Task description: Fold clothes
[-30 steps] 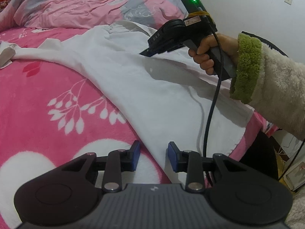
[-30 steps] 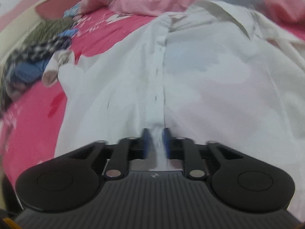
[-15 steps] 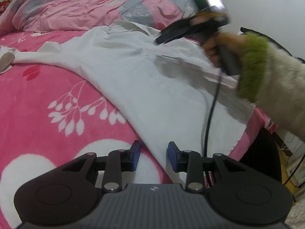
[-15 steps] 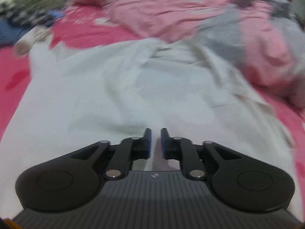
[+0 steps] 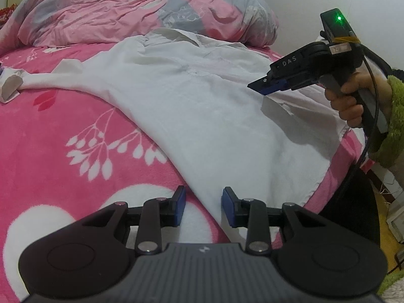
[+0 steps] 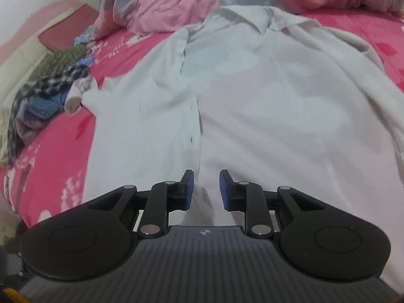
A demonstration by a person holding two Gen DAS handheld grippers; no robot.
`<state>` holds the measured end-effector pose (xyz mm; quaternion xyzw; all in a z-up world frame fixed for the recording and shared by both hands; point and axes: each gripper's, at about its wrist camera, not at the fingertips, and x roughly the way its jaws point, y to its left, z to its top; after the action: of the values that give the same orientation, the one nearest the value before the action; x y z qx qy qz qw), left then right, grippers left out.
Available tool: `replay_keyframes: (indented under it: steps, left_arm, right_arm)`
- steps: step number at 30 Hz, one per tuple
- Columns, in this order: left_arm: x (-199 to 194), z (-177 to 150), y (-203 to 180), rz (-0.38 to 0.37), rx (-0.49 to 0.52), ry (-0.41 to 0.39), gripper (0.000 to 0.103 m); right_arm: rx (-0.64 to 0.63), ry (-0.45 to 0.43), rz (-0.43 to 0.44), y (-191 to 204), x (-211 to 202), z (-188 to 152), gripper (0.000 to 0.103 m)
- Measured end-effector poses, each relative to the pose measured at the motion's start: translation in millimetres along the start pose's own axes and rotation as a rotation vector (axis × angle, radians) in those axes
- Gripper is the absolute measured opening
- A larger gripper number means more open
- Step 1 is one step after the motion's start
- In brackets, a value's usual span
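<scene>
Both my tongs hang empty over the white shirt (image 5: 202, 106) spread on the pink blanket (image 5: 63, 139).

My left gripper (image 5: 203, 205) has its blue pads apart with nothing between them, poised over the shirt's near hem edge where white cloth meets blanket. My right gripper (image 6: 206, 189) also stands parted, a slightly narrower gap, holding nothing, above the lower end of the shirt's button placket (image 6: 192, 116); whether the pads brush the cloth I cannot tell. In the left view my right hand (image 5: 351, 101) grips that tool's handle above the shirt's far side. The shirt lies front up, collar (image 6: 242, 17) toward the crumpled pink duvet (image 5: 113, 7), one sleeve (image 5: 63, 78) stretched out sideways from the shirt. Beyond that sleeve's cuff lies a pile of other clothes (image 6: 45, 96).
</scene>
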<state>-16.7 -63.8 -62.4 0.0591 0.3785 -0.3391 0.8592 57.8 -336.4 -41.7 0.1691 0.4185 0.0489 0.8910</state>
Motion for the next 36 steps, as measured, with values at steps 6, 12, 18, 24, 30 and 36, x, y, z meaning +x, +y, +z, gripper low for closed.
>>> replay_keyframes:
  steps: [6,12,18,24,30,36]
  left_arm:
    - [0,0,-2,0.013,0.009,0.002,0.034]
    - [0,1,-3,0.015,0.01,0.004,0.034]
    - [-1,1,-2,0.015,0.012,0.004,0.034]
    - [0,0,-2,0.016,0.017,0.003,0.034]
    - [1,1,-4,0.021,0.026,0.005,0.034]
    - [1,1,-5,0.025,0.033,0.009,0.034]
  right_arm:
    - [-0.071,-0.012,-0.011,11,4,-7,0.022]
    - [-0.212,-0.01,-0.08,27,11,-13,0.022]
    - [-0.384,-0.036,-0.163,49,12,-25,0.001]
    - [-0.454,-0.116,-0.323,51,8,-29,0.0]
    - [-0.295,-0.181,-0.36,23,-7,-24,0.002]
    - [-0.1,-0.233,-0.202,-7,-49,-26,0.005]
